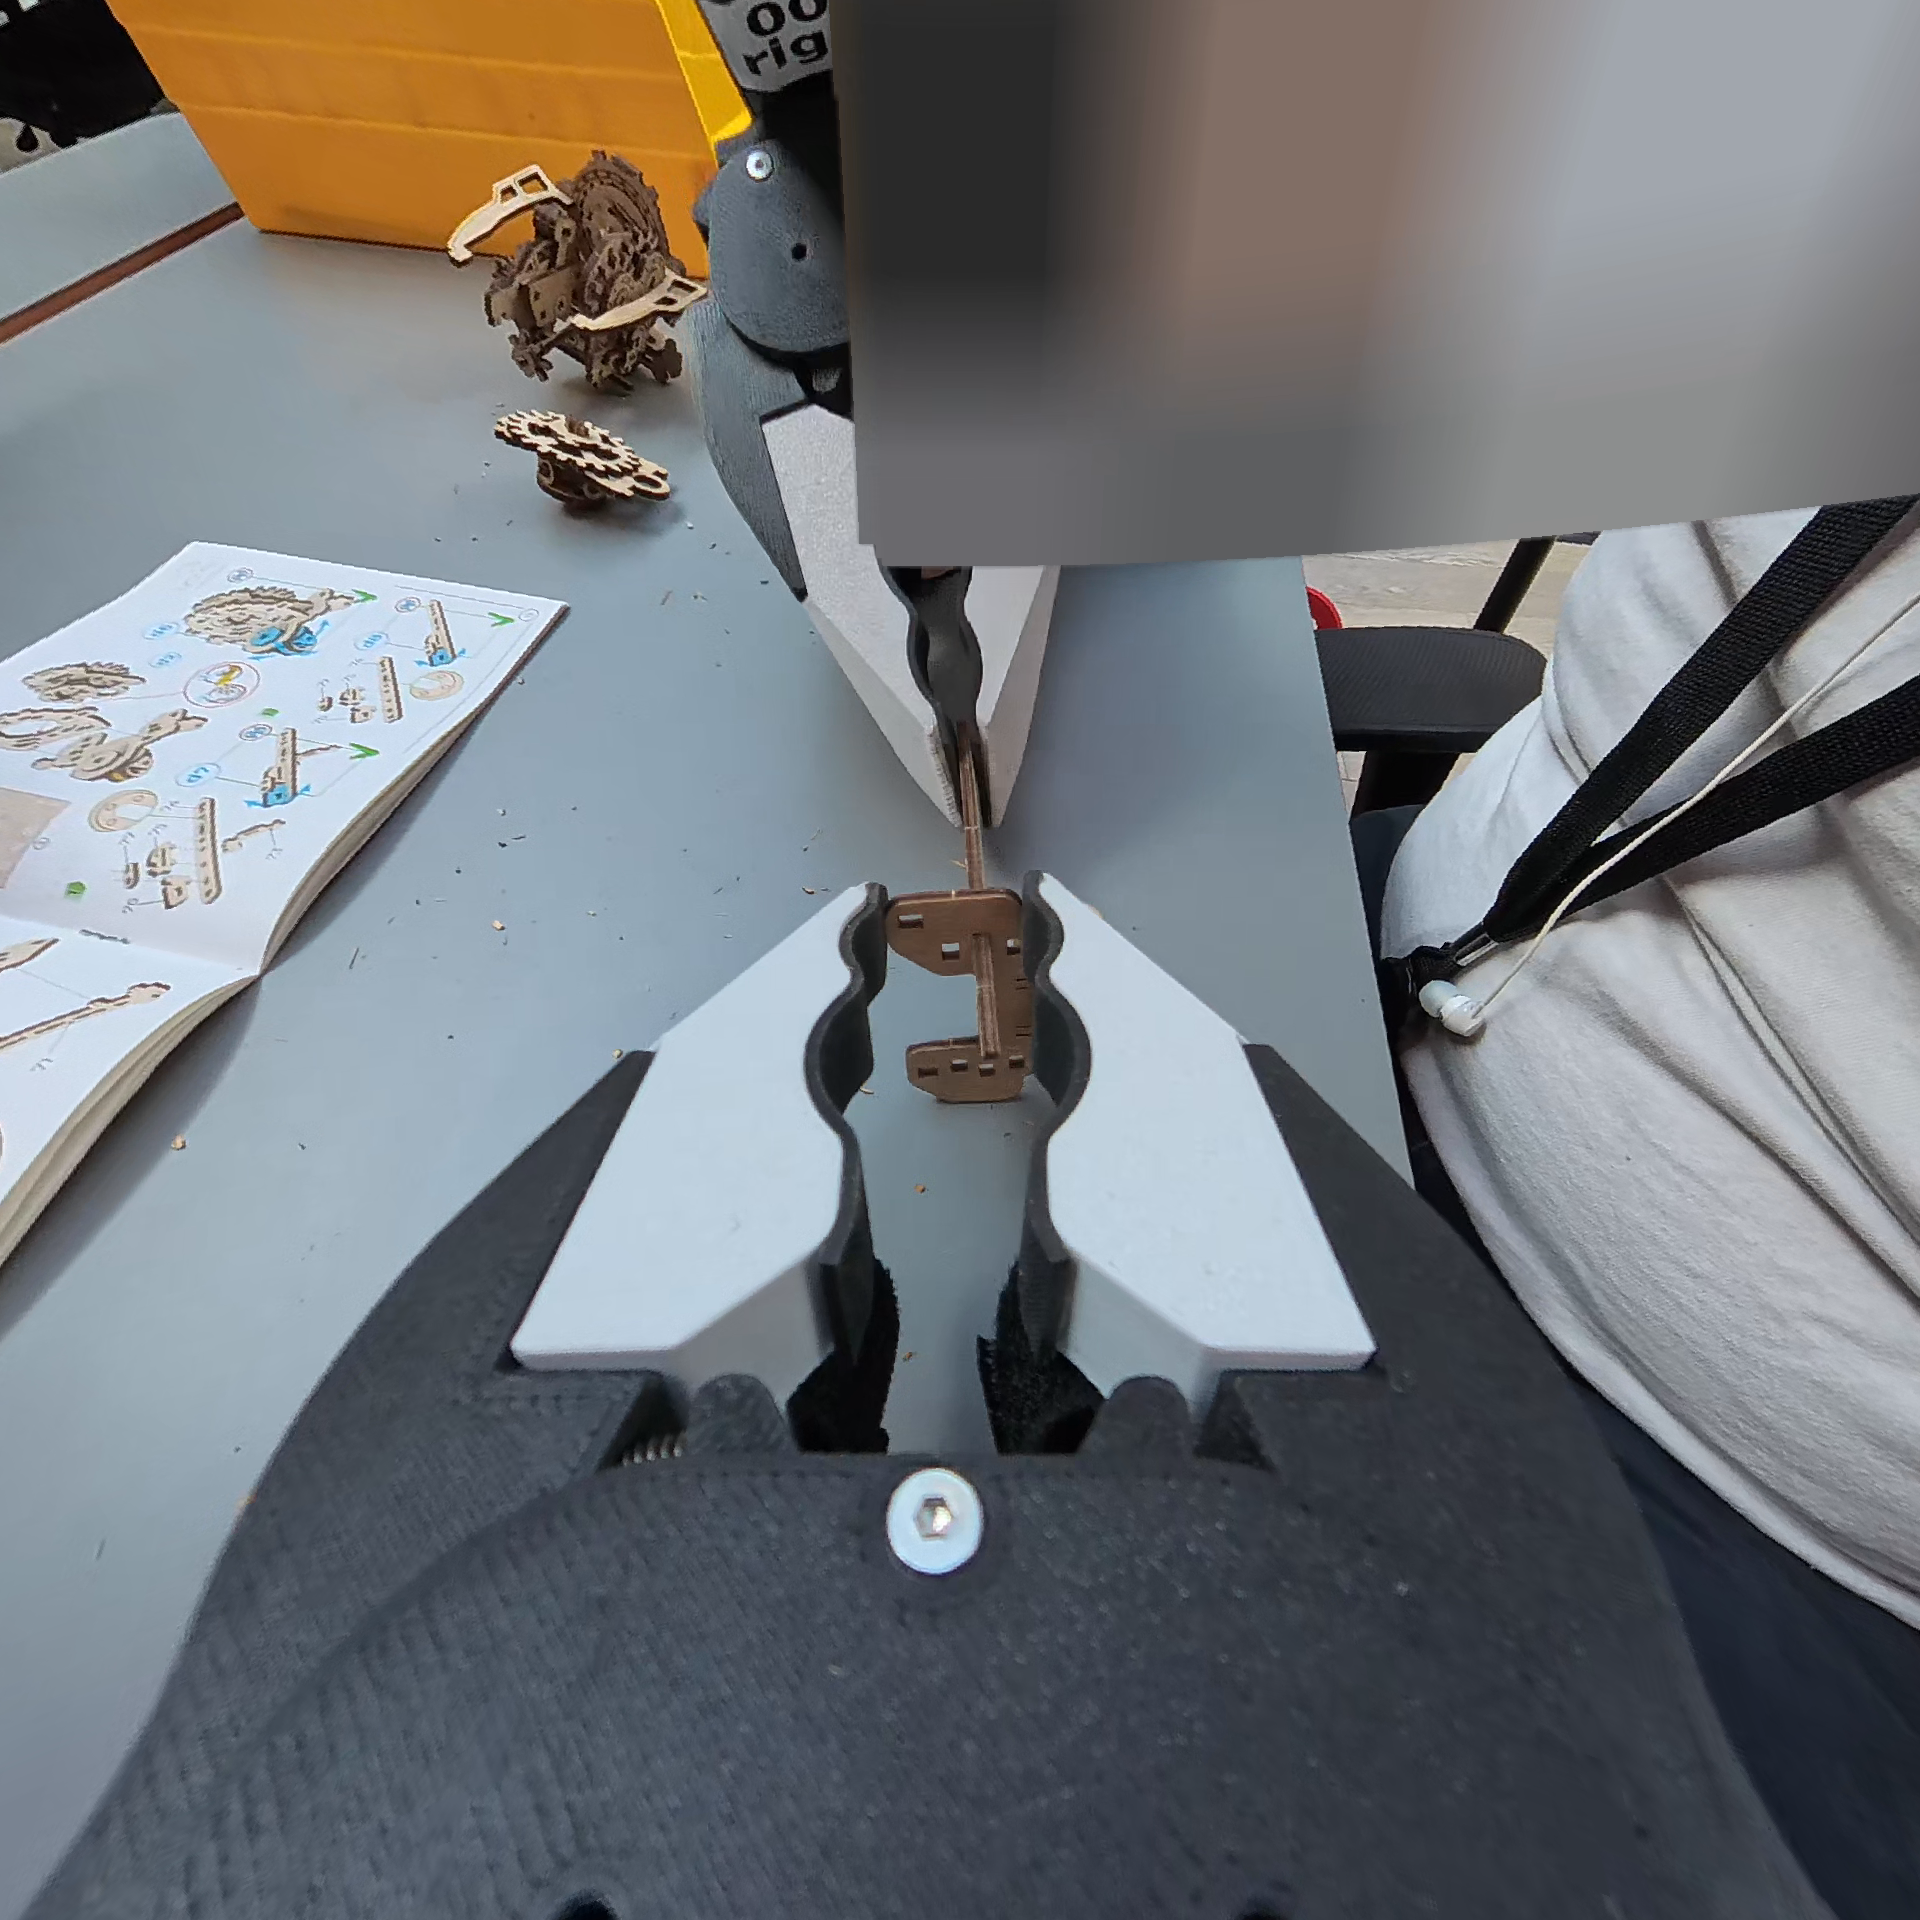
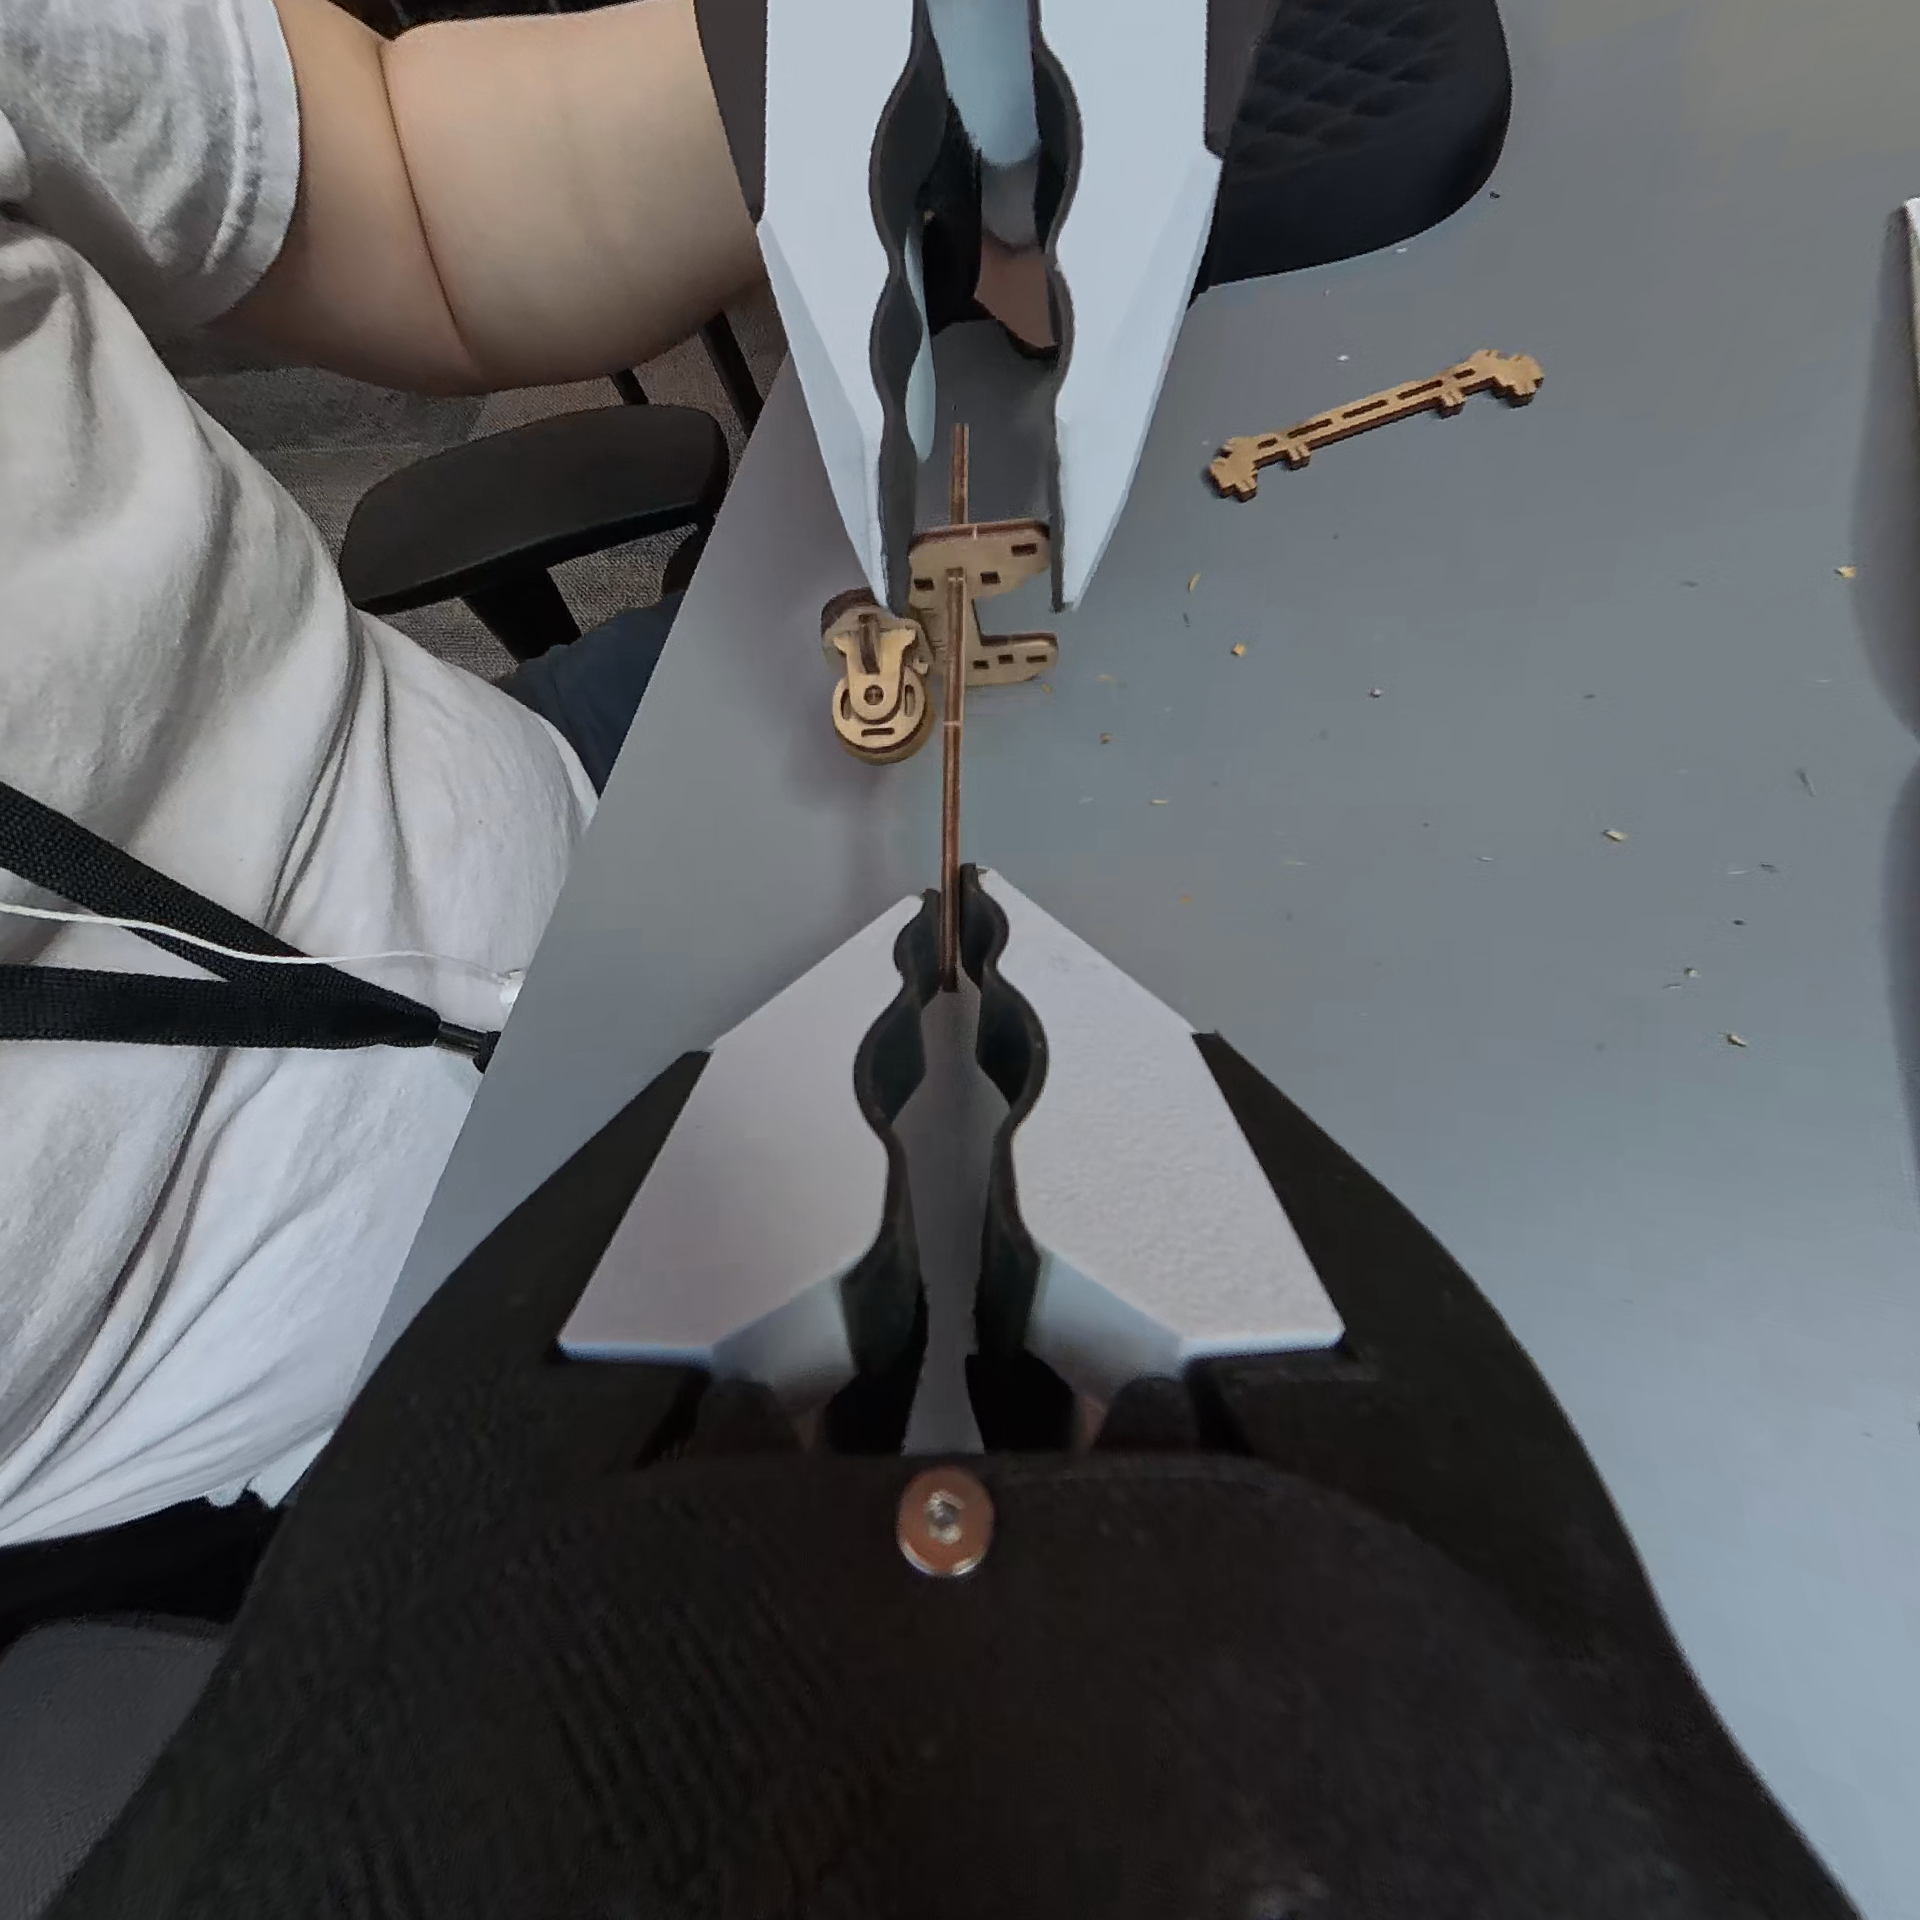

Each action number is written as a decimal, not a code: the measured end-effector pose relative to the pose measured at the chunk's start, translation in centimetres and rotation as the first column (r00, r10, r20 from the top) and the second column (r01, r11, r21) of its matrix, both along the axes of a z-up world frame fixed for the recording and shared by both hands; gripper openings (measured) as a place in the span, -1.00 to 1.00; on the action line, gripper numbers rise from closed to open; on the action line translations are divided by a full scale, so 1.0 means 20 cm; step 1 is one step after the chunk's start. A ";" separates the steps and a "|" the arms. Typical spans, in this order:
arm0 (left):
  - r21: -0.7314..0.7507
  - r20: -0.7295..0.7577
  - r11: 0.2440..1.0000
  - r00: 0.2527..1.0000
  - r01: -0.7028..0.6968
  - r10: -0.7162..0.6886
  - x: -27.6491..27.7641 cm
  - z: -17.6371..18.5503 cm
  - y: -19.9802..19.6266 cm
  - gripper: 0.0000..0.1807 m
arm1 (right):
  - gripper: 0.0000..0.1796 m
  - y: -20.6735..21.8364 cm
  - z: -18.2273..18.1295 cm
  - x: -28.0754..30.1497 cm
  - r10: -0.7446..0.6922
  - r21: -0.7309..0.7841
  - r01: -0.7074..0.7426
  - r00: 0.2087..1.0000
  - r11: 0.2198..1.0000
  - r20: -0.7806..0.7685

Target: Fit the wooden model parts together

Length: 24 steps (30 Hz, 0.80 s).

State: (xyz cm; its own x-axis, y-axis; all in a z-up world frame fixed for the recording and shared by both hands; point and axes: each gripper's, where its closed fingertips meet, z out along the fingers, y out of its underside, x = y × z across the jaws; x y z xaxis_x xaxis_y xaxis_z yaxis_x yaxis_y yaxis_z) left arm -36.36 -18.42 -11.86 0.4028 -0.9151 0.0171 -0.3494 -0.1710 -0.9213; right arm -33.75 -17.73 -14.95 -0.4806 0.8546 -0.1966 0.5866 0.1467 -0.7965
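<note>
Left claw (image 1: 954, 914): clamped on C-shaped bracket (image 1: 966, 992) at its upper end, held above desk (image 1: 582, 831) near front edge. Right claw (image 2: 948, 914): shut tight on thin strip (image 2: 950, 790), edge-on, running straight into slot in bracket; the two claws face each other tip to tip. Wheel piece (image 2: 878, 691): on desk just beside bracket, person's side. Slotted bar (image 2: 1371, 421): flat on desk, well apart from the rest. Gear model (image 1: 582, 275) & small gear part (image 1: 577, 457): far side of desk, in front of yellow box (image 1: 416, 114). Open manual (image 1: 208, 790): flat, near desk's far side. Wood crumbs scattered over desk.
</note>
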 end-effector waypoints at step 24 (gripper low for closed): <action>0.083 -0.020 0.994 0.997 -0.066 0.068 -0.01 0.01 0.05 -0.70 | -0.98 0.12 0.19 0.03 -0.054 0.063 0.063 0.988 0.996 -0.142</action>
State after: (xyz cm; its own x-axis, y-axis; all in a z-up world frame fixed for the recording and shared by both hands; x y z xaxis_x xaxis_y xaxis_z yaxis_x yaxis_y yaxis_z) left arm -36.60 -17.34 -11.59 0.4627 -0.8840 -0.0668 -0.3606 -0.1188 -0.9251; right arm -33.13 -15.40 -11.20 -0.4480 0.8911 -0.0724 0.4793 0.1711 -0.8608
